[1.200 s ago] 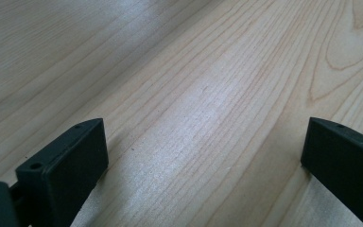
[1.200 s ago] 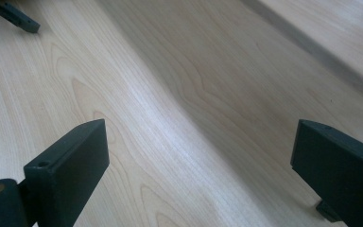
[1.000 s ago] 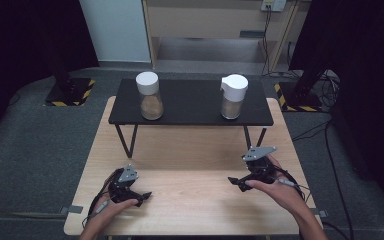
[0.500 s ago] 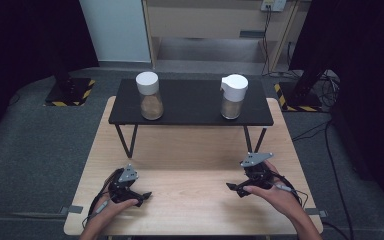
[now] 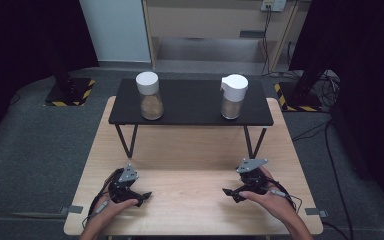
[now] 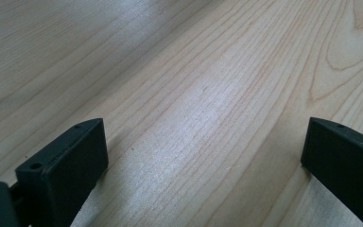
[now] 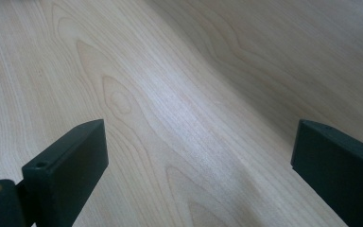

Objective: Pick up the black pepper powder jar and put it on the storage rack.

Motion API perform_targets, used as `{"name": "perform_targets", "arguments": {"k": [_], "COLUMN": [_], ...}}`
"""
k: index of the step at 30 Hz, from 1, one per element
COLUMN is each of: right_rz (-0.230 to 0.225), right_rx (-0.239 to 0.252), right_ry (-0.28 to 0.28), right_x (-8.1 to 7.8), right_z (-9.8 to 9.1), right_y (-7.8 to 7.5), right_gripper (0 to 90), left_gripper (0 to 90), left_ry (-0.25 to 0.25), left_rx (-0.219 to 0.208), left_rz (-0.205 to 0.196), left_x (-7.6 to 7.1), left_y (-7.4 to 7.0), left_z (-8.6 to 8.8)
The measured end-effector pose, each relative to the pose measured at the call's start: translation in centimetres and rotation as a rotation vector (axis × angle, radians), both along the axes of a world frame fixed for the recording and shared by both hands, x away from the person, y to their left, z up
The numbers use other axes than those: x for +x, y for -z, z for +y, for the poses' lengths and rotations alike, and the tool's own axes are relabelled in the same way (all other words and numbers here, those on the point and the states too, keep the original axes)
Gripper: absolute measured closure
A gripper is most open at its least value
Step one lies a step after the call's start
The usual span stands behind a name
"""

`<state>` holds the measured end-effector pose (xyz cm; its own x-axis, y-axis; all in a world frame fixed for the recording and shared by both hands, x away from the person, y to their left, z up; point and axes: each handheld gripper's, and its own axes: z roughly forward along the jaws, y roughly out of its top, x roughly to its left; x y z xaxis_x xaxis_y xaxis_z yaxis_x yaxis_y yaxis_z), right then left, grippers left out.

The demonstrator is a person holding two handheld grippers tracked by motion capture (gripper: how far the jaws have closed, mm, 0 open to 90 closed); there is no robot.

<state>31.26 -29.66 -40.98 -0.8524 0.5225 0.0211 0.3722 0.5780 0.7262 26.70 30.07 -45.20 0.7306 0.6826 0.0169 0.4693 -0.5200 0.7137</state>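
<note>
Two clear jars with white lids stand on a low black shelf [image 5: 190, 116] at the far side of the table: the left jar [image 5: 149, 96] and the right jar [image 5: 232, 97], both holding a brownish fill. My left gripper [image 5: 142, 196] rests on the wooden table [image 5: 190, 150] near its front left, held by a hand. Its jaws stand wide apart over bare wood in the left gripper view, so the left gripper [image 6: 203, 156] is open. My right gripper [image 5: 230, 193] sits low at the front right. The right gripper [image 7: 198, 156] is open too, with nothing between its jaws.
The black shelf stands on thin metal legs [image 5: 125, 142], with room beneath it. Grey floor surrounds the table, with cables [image 5: 330, 150] running at the right. Black stand bases with yellow-striped edges [image 5: 67, 92] sit behind the table.
My right gripper has sunk toward the tabletop and come slightly nearer the front edge. The left gripper and both jars have stayed put.
</note>
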Motion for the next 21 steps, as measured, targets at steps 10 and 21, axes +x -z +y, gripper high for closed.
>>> {"name": "perform_targets", "arguments": {"k": [10,21], "right_rz": [-0.003,-0.006], "right_rx": [0.013,0.01], "right_ry": [0.001,-0.015], "right_x": [-0.6,-1.1], "right_z": [0.1,1.0], "right_y": [1.2,2.4], "right_gripper": [5.2,4.3], "left_gripper": [0.0,0.0], "left_ry": [0.0,0.0], "left_rx": [0.0,0.0], "left_rz": [0.0,0.0], "left_x": [0.0,0.0], "left_y": [0.0,0.0], "left_z": [0.0,0.0]}}
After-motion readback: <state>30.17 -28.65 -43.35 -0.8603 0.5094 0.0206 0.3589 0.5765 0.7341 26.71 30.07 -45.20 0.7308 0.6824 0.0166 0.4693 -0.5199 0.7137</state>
